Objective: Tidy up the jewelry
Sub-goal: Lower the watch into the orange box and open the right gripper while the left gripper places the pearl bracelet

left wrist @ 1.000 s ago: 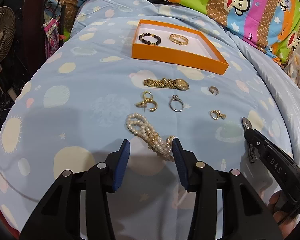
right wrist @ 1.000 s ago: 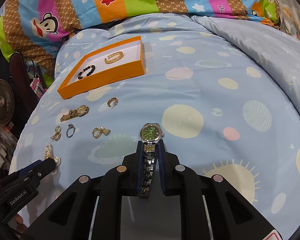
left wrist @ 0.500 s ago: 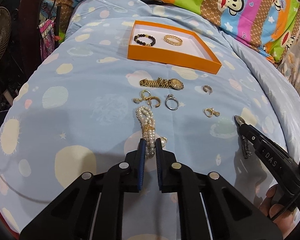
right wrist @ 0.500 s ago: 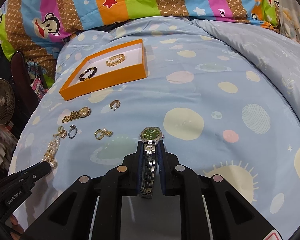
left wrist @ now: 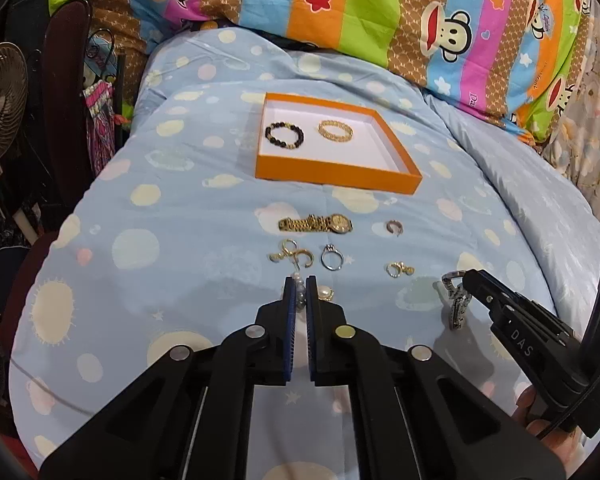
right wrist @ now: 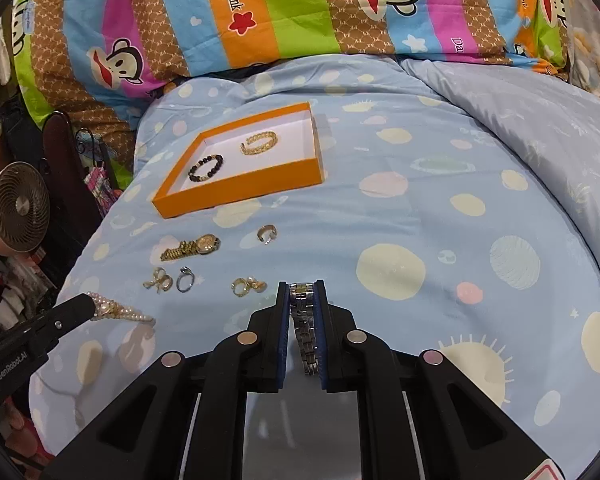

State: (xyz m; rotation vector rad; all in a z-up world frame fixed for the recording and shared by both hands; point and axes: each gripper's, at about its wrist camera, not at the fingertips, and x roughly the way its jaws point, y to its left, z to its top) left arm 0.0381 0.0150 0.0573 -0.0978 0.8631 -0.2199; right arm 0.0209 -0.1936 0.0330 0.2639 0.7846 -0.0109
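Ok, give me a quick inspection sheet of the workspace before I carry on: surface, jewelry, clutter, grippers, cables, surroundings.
Surface: light blue dotted bedspread, soft and rumpled.
Job's things: orange tray holds a black bead bracelet and a gold bracelet. On the bedspread: gold watch, silver ring, gold rings and earrings.
Clutter: nothing seen.
Grippers: left gripper shut on the pearl bracelet; right gripper shut on the silver watch.
Cables: thin black cable behind the right gripper.
Surroundings: monkey-print blanket, fan on the left.
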